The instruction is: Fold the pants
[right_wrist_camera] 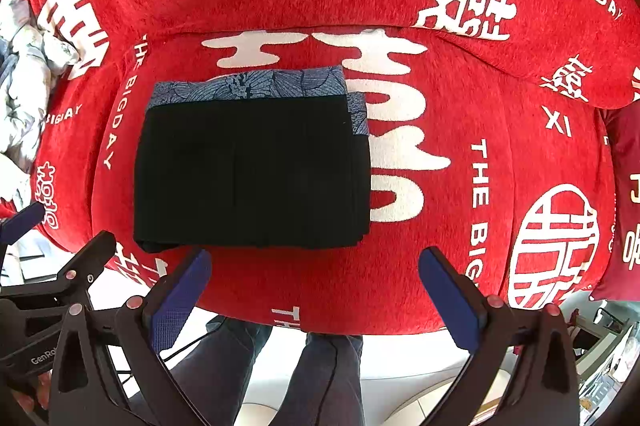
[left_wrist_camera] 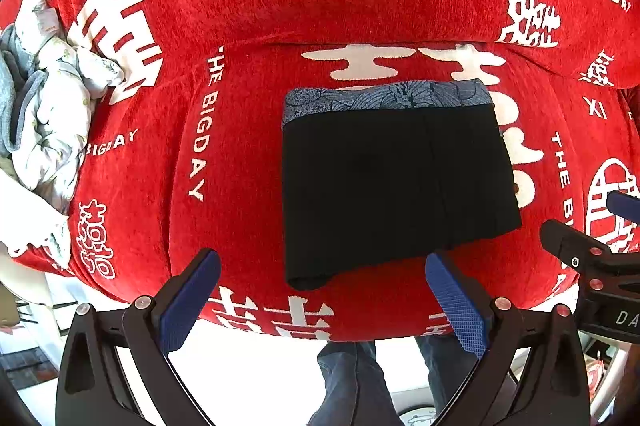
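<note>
**Operator:** Report the position of the task item.

**Inspector:** The black pants lie folded into a compact rectangle on the red blanket, which is printed with white characters and the words "THE BIG DAY". In the left wrist view the bundle sits right of centre; in the right wrist view it sits left of centre. A band of blue patterned fabric shows along the bundle's upper edge (and, in the right wrist view, a little way down its upper right corner).

**Operator:** Condition of the left gripper?

**Inspector:** The left gripper is spread wide at the bottom of its frame. Its blue pads hold nothing. The right-hand pad appears beside the lower edge of the bundle; whether it touches the cloth cannot be told.

**Operator:** And the right gripper?

**Inspector:** The right gripper is likewise spread wide and holds nothing. It sits below the bundle's lower edge, apart from it. Each gripper also appears at the side edge of the other's view.

**Operator:** Other items present?

**Inspector:** A crumpled heap of pale clothes lies at the left edge of the frame, well apart from the pants. The person's legs in dark trousers show at the bottom centre, over a light floor.
</note>
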Motion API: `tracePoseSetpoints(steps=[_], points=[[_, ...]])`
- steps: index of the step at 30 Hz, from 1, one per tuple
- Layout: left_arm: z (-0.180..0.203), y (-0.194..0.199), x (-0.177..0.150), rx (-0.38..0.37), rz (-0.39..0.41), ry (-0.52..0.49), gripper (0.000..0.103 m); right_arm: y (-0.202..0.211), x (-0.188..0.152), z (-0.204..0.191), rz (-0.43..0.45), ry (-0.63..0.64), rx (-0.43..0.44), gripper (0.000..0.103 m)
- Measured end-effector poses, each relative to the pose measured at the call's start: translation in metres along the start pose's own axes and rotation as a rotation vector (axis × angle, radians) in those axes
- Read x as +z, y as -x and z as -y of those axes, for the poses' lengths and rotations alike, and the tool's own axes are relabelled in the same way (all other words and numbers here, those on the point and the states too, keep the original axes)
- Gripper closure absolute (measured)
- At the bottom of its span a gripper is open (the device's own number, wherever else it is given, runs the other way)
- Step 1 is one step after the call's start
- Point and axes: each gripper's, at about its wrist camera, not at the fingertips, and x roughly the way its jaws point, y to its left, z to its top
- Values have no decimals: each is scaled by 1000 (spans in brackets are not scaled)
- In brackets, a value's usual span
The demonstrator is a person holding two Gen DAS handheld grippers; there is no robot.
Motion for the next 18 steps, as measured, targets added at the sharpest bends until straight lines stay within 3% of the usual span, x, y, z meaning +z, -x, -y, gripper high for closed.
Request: tracePoseSetpoints(steps=[18], points=[[2,2,-2,1,12,-4,0,-2,-2,-1,0,0,6,0]])
